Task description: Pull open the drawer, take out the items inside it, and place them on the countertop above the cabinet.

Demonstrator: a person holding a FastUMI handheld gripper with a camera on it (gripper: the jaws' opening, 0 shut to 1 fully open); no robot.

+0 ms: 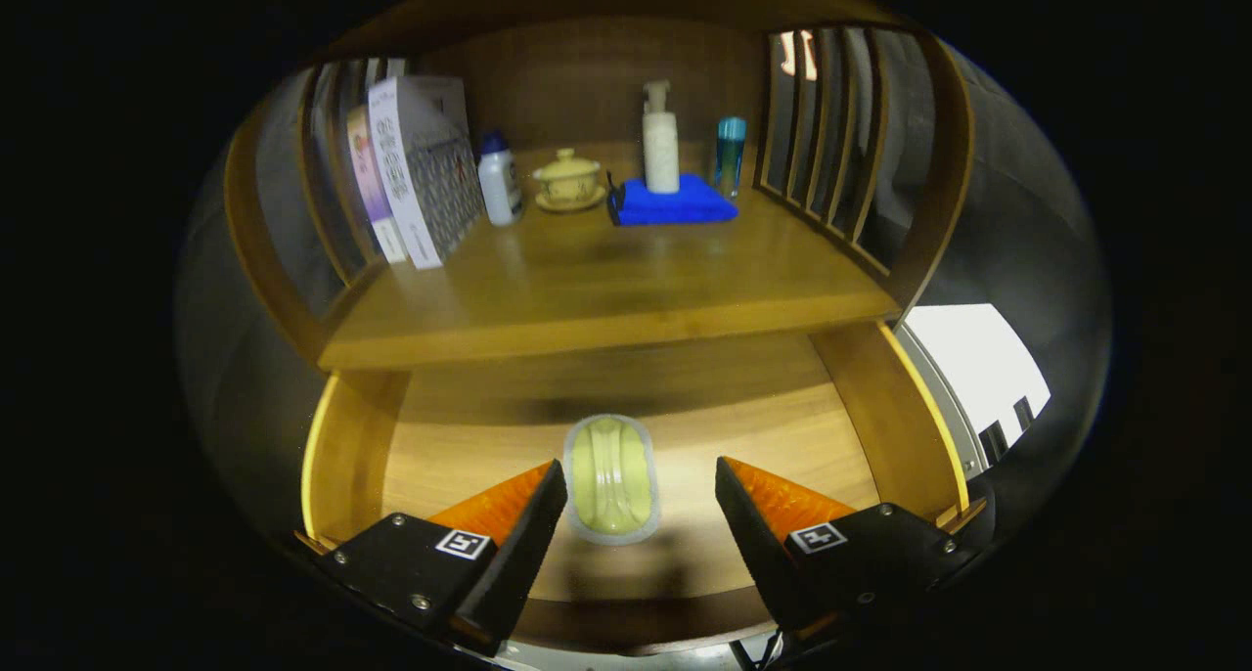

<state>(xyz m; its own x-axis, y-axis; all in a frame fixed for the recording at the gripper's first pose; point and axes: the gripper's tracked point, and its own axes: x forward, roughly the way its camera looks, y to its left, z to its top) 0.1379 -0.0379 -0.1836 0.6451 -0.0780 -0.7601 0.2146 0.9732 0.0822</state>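
Note:
The wooden drawer (841, 426) is pulled open below the countertop (606, 290). On its floor lies a pale yellow-green oblong item in a clear wrapper (610, 475), lengthwise, just ahead of my fingers and slightly left of the gap's middle. My gripper (641, 485) is open above the drawer's front part, its fingers wide apart with nothing between them; the left finger (528, 514) is close beside the item without pressing it.
On the countertop stand boxes (421, 167) at the left, a small white bottle (500, 179), a yellow lidded cup on a saucer (567, 180), a blue cloth (675, 203) with a white pump bottle (660, 141) on it, and a teal bottle (730, 155). Slatted wooden sides (831, 133) flank it.

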